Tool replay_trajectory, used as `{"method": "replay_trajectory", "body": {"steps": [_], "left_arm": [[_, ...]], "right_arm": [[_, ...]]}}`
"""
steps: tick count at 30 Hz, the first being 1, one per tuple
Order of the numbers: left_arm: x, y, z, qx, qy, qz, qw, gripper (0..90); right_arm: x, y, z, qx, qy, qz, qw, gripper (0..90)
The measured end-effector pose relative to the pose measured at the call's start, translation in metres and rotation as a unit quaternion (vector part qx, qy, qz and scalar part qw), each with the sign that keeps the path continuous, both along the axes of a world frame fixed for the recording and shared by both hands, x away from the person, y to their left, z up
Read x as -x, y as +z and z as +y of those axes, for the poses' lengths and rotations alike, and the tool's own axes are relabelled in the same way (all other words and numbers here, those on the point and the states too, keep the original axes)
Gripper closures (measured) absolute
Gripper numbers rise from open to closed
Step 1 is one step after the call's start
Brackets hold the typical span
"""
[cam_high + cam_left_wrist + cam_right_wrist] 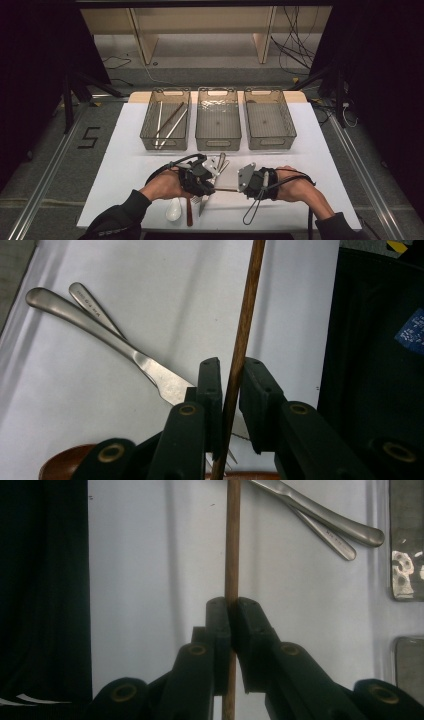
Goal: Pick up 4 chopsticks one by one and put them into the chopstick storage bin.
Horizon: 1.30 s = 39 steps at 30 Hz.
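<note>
1. White surface (125, 165) on a darkened floor with shelving behind; three clear bins stand in a row at its far side. The left bin (166, 120) holds chopsticks; the middle bin (218, 119) and right bin (269, 119) look bare.
2. Item in hand: one brown wooden chopstick (226, 190), held level between my two tools near the front of the surface.
3. Right tongs (230, 611): clamped together on the stick, a firm pinch with no gap visible.
4. Left tongs (231, 385): stick runs between the jaws; one jaw touches it, the other stands slightly off, so I judge the grip loose or half-made.
5. Step, as I judge it: a hand-over or a shared carry toward the left bin. I would keep one side pinched until the other is secure, and keep the stick level and clear of the cutlery.
6. High view adds: the bins, a white spoon (173, 210) and a brown utensil (190, 212) at the front edge.
7. Left gripper view adds: two steel handles (95, 325) crossed on the surface, and the jaw gap, too small to judge from above.
</note>
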<state>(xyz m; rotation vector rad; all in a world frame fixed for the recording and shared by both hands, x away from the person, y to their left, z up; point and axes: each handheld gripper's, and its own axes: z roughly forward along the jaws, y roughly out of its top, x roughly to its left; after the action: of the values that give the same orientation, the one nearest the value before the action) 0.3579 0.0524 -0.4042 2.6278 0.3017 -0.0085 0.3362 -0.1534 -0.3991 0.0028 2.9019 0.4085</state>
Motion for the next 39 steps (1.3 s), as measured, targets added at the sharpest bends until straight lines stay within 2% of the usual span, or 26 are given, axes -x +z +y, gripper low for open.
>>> {"method": "replay_trajectory", "body": {"steps": [5,11,16,17,19,20,22,24,25,26,29,31,32,35,39], "left_arm": [[0.001,-0.002,0.000,-0.001,-0.013,0.006,0.9999,80.7],[0.004,-0.003,-0.001,0.006,-0.035,0.013,0.9993,84.5],[0.004,-0.004,0.000,0.017,-0.036,0.016,0.9991,85.3],[0.004,-0.004,0.001,0.015,-0.035,0.015,0.9992,85.3],[0.003,-0.003,0.003,0.015,-0.028,0.015,0.9994,85.4],[0.002,-0.003,0.004,0.019,-0.021,0.015,0.9995,85.4],[0.001,-0.002,0.007,0.026,-0.012,0.015,0.9995,85.4],[-0.002,0.000,0.010,0.029,-0.003,0.013,0.9995,85.4],[-0.002,0.001,0.012,0.032,0.004,0.009,0.9994,85.4],[-0.004,0.001,0.014,0.036,0.013,0.012,0.9992,85.4],[-0.007,0.003,0.021,0.041,0.034,-0.001,0.9986,85.4],[-0.009,0.004,0.026,0.043,0.048,-0.013,0.9978,85.4],[-0.011,0.004,0.029,0.049,0.060,-0.010,0.9969,85.4],[-0.014,0.007,0.038,0.056,0.084,-0.015,0.9948,85.4],[-0.018,0.011,0.050,0.068,0.116,-0.024,0.9907,85.3]], "right_arm": [[0.001,0.000,0.000,0.004,0.003,0.002,1.0000,85.1],[0.003,-0.001,-0.001,0.008,0.014,-0.008,0.9998,83.9],[0.001,0.000,-0.005,-0.003,0.006,-0.011,0.9999,81.2],[0.002,0.000,-0.007,-0.004,0.001,-0.008,1.0000,78.7],[0.000,0.002,-0.010,-0.020,-0.008,-0.016,0.9996,71.6],[0.000,0.005,-0.012,-0.024,-0.015,-0.012,0.9995,68.6],[0.000,0.008,-0.014,-0.043,-0.023,-0.018,0.9986,60.4],[0.000,0.012,-0.016,-0.065,-0.045,-0.019,0.9967,54.7],[-0.001,0.014,-0.017,-0.073,-0.053,-0.024,0.9956,51.1],[-0.002,0.015,-0.019,-0.081,-0.062,-0.030,0.9943,47.7],[-0.005,0.018,-0.023,-0.114,-0.089,-0.052,0.9881,43.3],[-0.005,0.021,-0.027,-0.150,-0.115,-0.059,0.9802,40.6],[-0.006,0.023,-0.029,-0.165,-0.127,-0.071,0.9756,39.5],[-0.005,0.027,-0.035,-0.213,-0.164,-0.086,0.9593,37.1],[-0.004,0.027,-0.045,-0.275,-0.214,-0.084,0.9337,35.3]]}}
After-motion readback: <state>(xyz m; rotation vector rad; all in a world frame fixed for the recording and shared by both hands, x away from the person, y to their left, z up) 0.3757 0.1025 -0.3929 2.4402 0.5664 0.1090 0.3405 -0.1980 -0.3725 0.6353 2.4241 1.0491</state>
